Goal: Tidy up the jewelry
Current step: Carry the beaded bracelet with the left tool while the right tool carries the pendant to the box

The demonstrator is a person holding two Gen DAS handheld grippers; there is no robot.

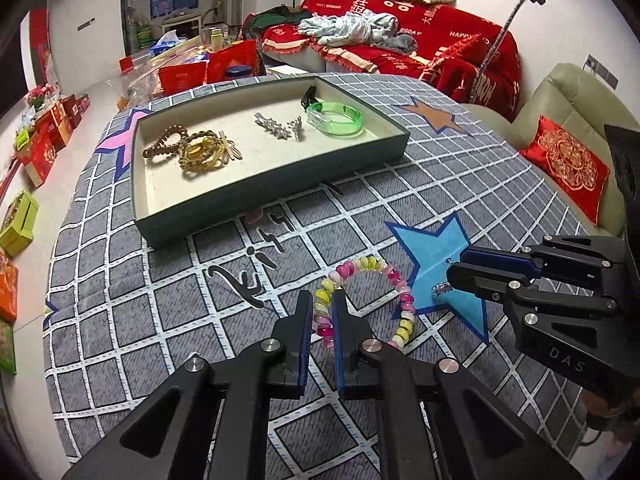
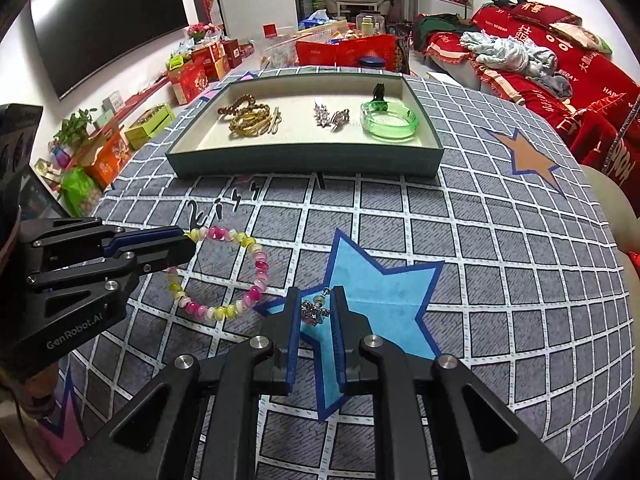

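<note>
A pink, yellow and white bead bracelet (image 1: 366, 300) lies on the grey grid cloth. My left gripper (image 1: 322, 300) is shut on its left side; it also shows in the right wrist view (image 2: 188, 246) pinching the bracelet (image 2: 256, 264). My right gripper (image 2: 315, 308) is shut on a small silver jewel (image 2: 314, 312) over the blue star (image 2: 384, 280); in the left wrist view the gripper (image 1: 450, 280) holds the jewel (image 1: 441, 288). The green tray (image 1: 264, 196) holds brown bead bracelets (image 1: 168, 144), silver pieces (image 1: 276, 126), a green bangle (image 1: 336, 120).
A red-covered sofa (image 1: 400, 44) stands behind the table. A beige chair with a red cushion (image 1: 568, 160) is at the right. Gift boxes (image 2: 108, 160) line the floor at the left.
</note>
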